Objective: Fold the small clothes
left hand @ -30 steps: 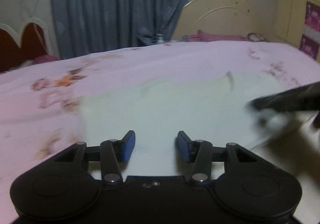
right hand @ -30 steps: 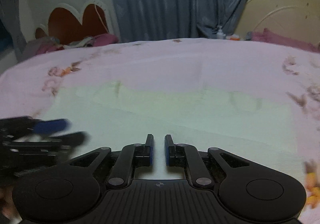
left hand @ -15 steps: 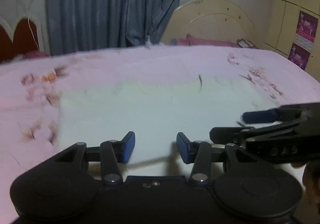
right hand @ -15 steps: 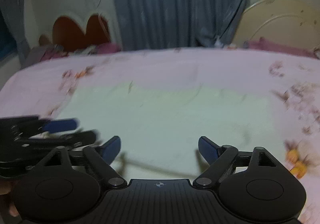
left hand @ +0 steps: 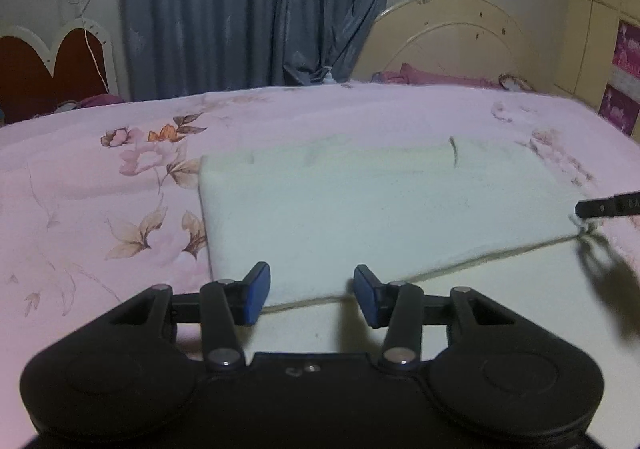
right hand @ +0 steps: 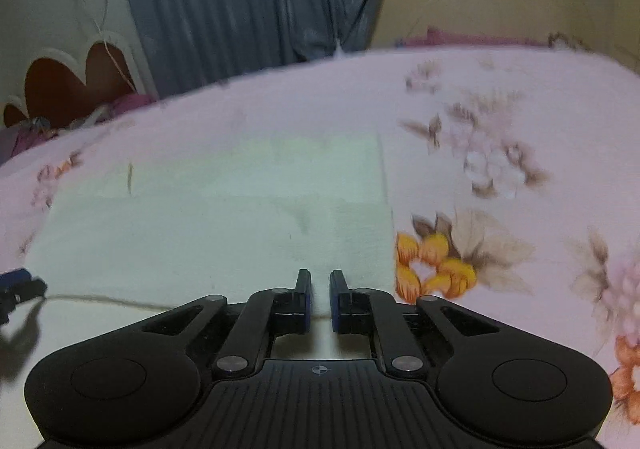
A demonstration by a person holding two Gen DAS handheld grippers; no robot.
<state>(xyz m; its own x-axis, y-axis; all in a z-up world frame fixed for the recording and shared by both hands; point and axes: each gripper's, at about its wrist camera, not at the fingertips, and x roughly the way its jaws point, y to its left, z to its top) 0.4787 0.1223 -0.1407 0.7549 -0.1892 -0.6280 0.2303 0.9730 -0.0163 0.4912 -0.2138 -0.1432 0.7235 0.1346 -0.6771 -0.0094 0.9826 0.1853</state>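
A pale, matte white cloth (left hand: 372,209) lay flat and rectangular on the pink floral bedsheet (left hand: 80,185), its folded near edge raised. Left tool (left hand: 312,291) stood half open over that edge, pads apart, gripping nothing. Right tool (right hand: 320,299) had just been closing, nearly together on the cloth's near hem. Blue-grey curtain (left hand: 240,9) and cream arched headboard (left hand: 452,37) stood behind.

Dim, warm indoor light; fisheye bending toward the rims; right view motion-blurred; dark shadow on cloth (left hand: 380,217) at 3 o'clock.
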